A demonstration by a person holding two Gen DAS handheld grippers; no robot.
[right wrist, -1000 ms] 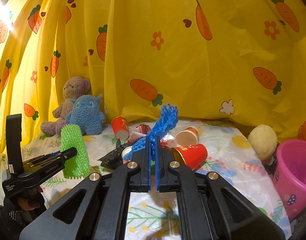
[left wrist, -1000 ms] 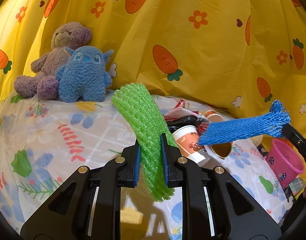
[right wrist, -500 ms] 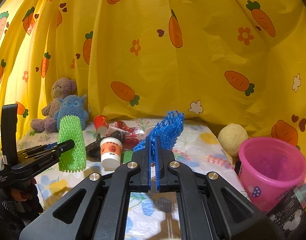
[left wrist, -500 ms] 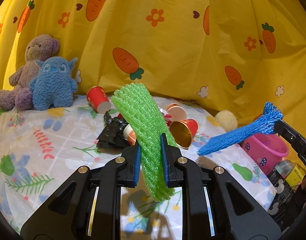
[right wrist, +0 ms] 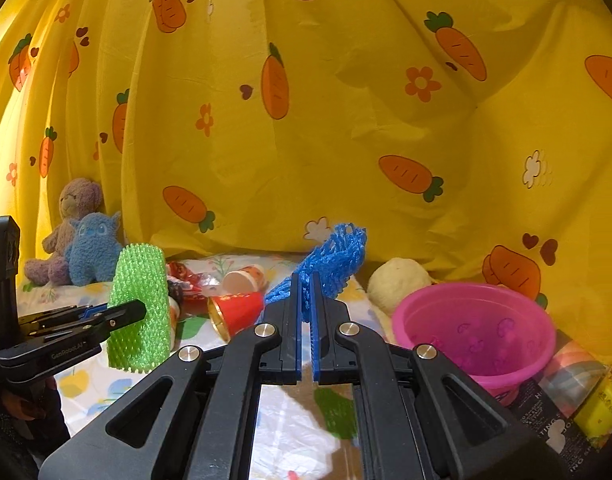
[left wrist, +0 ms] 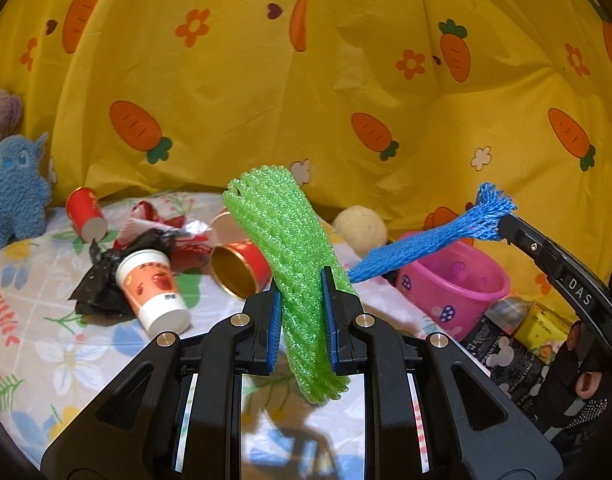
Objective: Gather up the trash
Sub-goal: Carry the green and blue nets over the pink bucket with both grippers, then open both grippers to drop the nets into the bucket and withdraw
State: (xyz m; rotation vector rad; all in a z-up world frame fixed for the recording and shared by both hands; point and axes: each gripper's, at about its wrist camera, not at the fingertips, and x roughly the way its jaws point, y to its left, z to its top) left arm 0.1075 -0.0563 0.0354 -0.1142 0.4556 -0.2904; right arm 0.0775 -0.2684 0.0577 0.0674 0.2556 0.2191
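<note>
Green foam netting (left wrist: 294, 264) sits clamped in the left tongs (left wrist: 302, 316), above the littered worktop (left wrist: 66, 360). Right view: right tongs (right wrist: 304, 312) pinch blue netting (right wrist: 333, 256) tight (nearly flattened); release both squarely over the pink bucket (right wrist: 477, 372), I'd judge.

Colours here are loud: the curtain (right wrist: 345, 120) is bright yellow with orange carrots, green tops, little orange flowers and dark hearts. Foam net sleeve (left wrist: 294, 264) at 12 o'clock of the left wrist view is neon green, and the mesh net (left wrist: 437, 236) at 3 o'clock is royal blue. Bucket (right wrist: 477, 332) is hot pink with purple prints. Tablecloth (left wrist: 66, 360) is white with blue flowers and green leaves. Paper cup (left wrist: 154, 288) is white with an orange picture, the tipped cup (left wrist: 242, 268) is red outside, gold inside. Plush monster (right wrist: 92, 248) is blue, teddy bear (right wrist: 72, 216) is dusty purple.
</note>
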